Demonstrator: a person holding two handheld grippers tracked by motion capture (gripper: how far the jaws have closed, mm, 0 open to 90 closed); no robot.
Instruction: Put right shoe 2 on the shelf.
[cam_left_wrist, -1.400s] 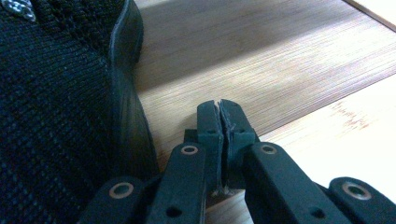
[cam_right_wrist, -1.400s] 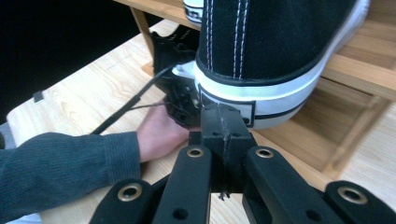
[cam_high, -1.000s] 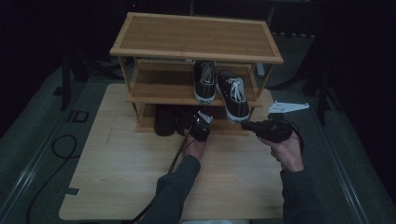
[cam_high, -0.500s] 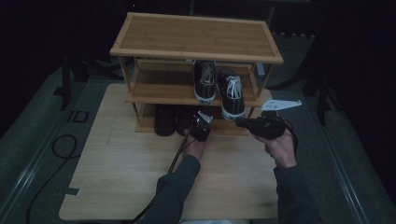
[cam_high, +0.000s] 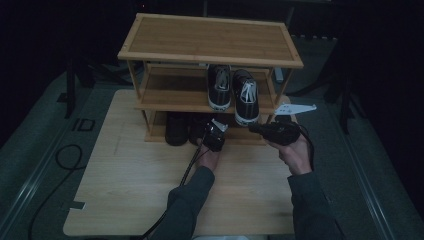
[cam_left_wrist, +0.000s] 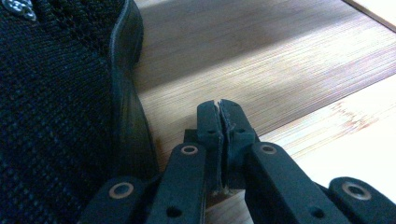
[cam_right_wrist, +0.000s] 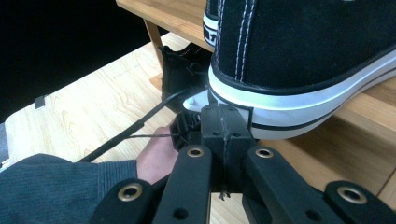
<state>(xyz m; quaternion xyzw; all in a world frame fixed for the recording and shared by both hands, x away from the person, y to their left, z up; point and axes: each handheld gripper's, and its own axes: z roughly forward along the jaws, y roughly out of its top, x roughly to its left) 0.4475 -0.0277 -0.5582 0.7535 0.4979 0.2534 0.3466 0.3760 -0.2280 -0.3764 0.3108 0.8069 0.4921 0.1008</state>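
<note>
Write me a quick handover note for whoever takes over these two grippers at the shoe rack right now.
Left gripper: shut, empty, low beside the black shoe on the rack's bottom shelf.
Right gripper: shut, empty, its tip at the heel of the right sneaker.
Both sneakers, with the left sneaker, sit side by side on the middle shelf, apparently done.
Left: probably straightening the black shoes below.

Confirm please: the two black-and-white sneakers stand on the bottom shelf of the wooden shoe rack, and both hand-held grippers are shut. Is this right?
Not quite. The high view shows the two black-and-white sneakers on the middle shelf of the wooden shoe rack, not the bottom. Both the left hand-held gripper and the right hand-held gripper are shut.
</note>
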